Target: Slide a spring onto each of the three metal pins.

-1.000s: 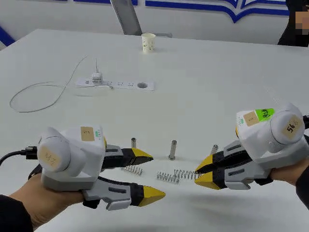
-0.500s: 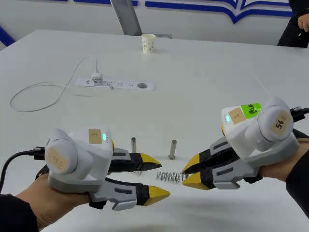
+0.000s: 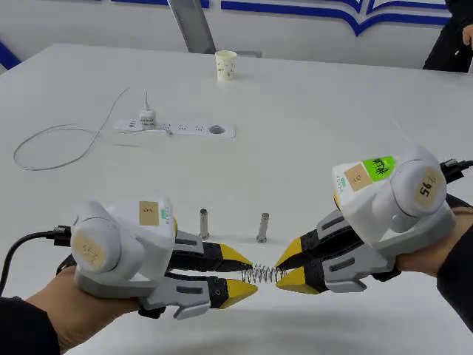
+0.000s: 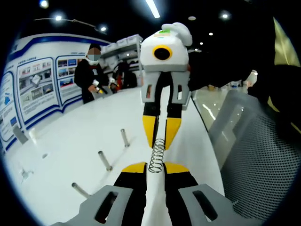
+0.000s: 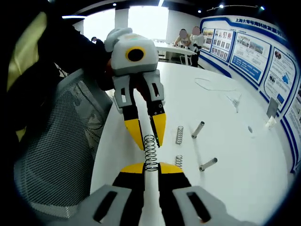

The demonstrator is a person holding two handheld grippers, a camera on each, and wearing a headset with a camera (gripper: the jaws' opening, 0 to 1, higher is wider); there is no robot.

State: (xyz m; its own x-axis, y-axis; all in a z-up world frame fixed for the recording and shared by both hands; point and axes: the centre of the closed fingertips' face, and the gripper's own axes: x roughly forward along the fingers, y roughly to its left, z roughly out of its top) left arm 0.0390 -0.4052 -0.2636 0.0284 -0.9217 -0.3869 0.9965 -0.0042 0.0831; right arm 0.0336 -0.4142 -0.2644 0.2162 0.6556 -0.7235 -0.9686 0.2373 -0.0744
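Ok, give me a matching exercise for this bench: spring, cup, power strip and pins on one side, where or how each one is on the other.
Things:
1 spring
2 cup
3 power strip
4 pins

Places or states:
A upright and bare
B far end of the table
C between the left gripper and right gripper
D has a white plug in it

Pairs: 1-C, 2-B, 3-D, 4-A

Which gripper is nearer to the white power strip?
Left. The left gripper is on the near side of the power strip, towards the person; the right gripper is farther off to the right.
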